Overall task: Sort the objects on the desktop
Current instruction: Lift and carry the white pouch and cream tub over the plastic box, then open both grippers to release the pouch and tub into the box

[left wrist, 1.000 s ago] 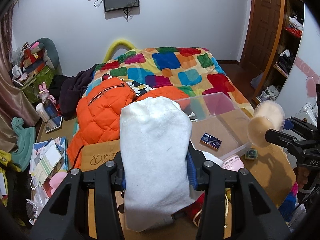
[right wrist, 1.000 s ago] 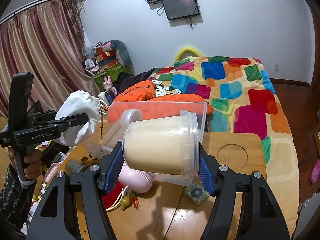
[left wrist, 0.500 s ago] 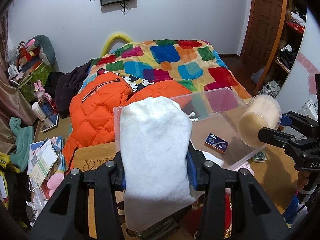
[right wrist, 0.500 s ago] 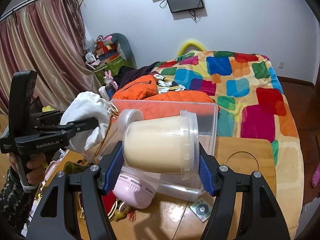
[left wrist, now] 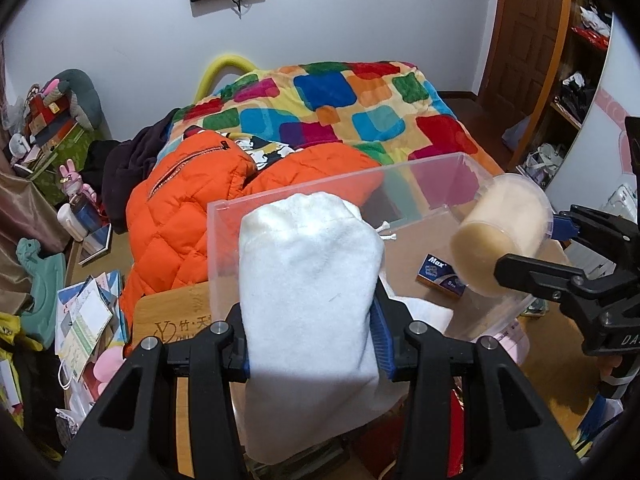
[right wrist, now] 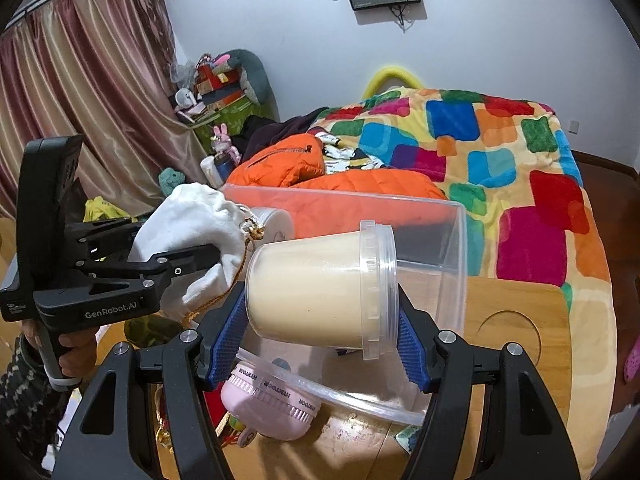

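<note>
While hovering over the clear bin (left wrist: 448,172) holding 1 blue box (left wrist: 441,277), left gripper (left wrist: 312,334) jaws clamp white pouch (left wrist: 310,292), right gripper (right wrist: 320,334) jaws clamp cream-filled tub (right wrist: 316,288).

One white pouch (left wrist: 312,280), one tub (right wrist: 320,288), one clear bin (left wrist: 424,168), two tools (left wrist: 310,336).

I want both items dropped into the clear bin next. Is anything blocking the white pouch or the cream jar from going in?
Nothing visible does. The clear bin is open-topped, holding only a small blue box. The white pouch and cream jar already hang at its rim.
</note>
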Demonstrator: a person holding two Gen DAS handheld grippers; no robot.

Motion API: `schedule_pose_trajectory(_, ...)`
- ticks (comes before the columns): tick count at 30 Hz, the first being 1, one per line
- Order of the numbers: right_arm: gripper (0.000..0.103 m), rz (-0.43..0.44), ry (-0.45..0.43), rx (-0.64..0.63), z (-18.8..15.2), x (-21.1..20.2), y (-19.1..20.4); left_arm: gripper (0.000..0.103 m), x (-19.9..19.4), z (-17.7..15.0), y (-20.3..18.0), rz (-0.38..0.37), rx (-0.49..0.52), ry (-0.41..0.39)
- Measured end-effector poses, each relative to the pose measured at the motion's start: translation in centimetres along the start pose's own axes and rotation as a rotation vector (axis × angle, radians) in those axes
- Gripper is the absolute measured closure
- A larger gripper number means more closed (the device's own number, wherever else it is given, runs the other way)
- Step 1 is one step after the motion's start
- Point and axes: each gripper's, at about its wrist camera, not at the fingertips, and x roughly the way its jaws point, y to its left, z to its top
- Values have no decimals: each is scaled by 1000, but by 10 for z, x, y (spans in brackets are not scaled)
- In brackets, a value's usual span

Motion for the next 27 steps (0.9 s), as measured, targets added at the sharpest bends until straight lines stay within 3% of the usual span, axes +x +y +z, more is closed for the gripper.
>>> schedule_pose_trajectory(27,39,-74,96,-51,3,34,10,50,15,-7,1,-12,17,50)
